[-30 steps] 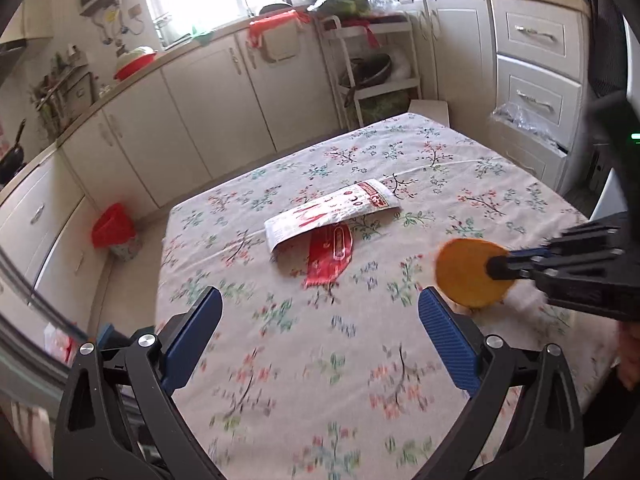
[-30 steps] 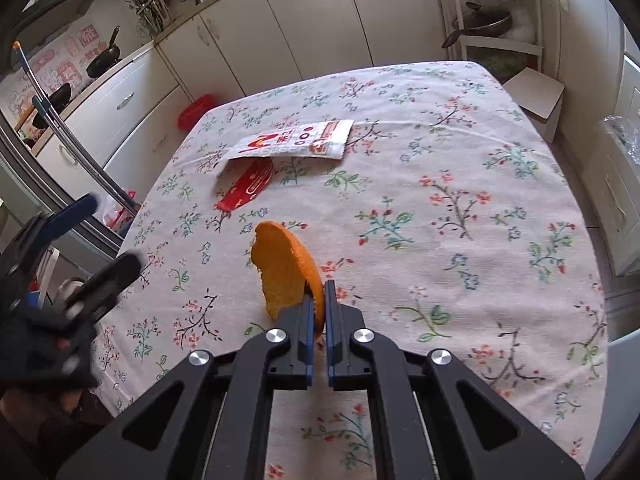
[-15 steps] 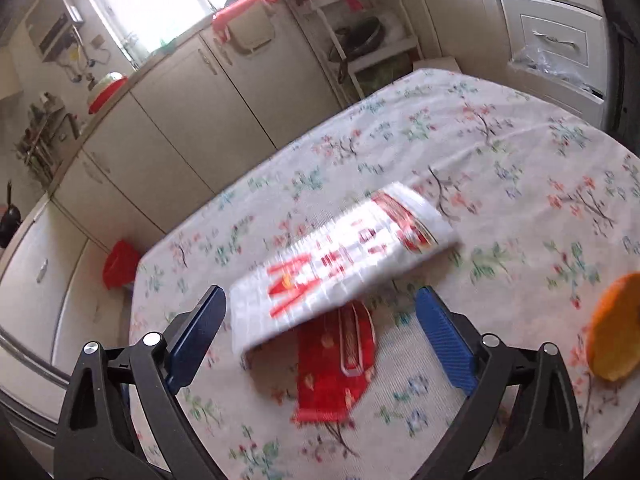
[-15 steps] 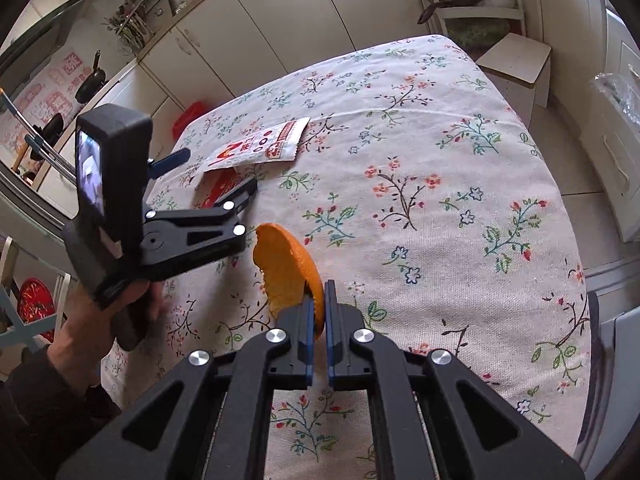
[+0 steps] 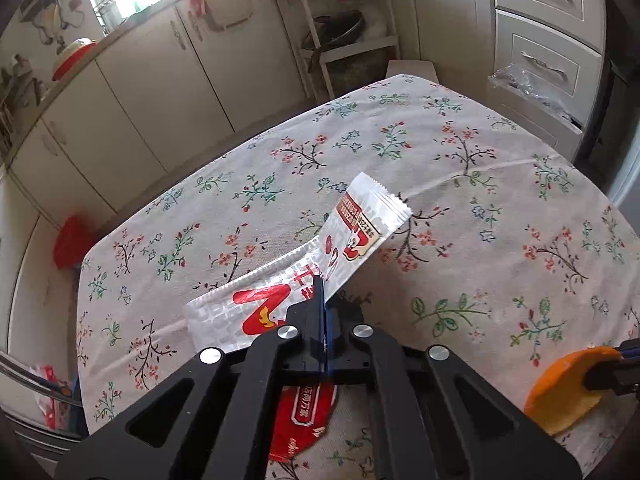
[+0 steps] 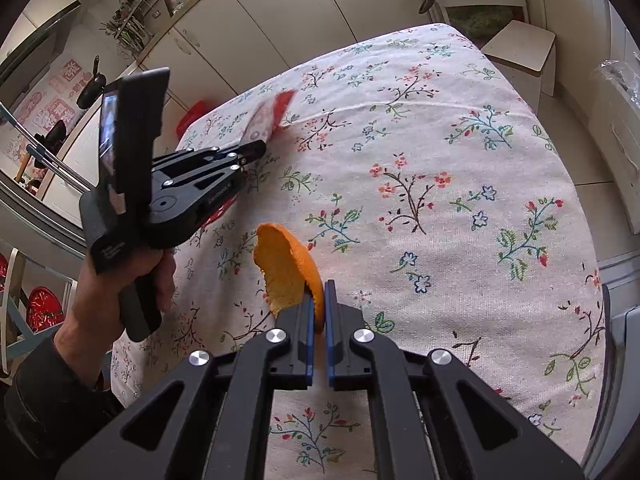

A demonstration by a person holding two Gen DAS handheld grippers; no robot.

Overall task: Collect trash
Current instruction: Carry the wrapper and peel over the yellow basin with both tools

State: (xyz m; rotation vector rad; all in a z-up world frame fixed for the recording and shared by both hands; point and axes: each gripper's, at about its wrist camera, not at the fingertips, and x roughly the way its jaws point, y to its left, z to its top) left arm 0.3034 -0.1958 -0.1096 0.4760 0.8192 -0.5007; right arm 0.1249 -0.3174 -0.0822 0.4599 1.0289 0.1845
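Left tongs (image 5: 320,292) are closed on the near long edge of the white-and-red wrapper (image 5: 312,264); the wrapper is pinched between the blue pads, and its far end is seen tilted up off the flowered cloth of the surface (image 5: 480,208). A red wrapper (image 5: 304,412) is seen flat on the surface directly under the left tongs, partly hidden by them. Right tongs (image 6: 319,300) are closed on a piece of orange peel (image 6: 286,264), held edge-up above the cloth, towards the near edge of the surface. The left tongs' handle is gripped by a hand (image 6: 120,280) at the surface's left edge. A red bin (image 5: 72,240) is noted on the floor beyond the far left corner.
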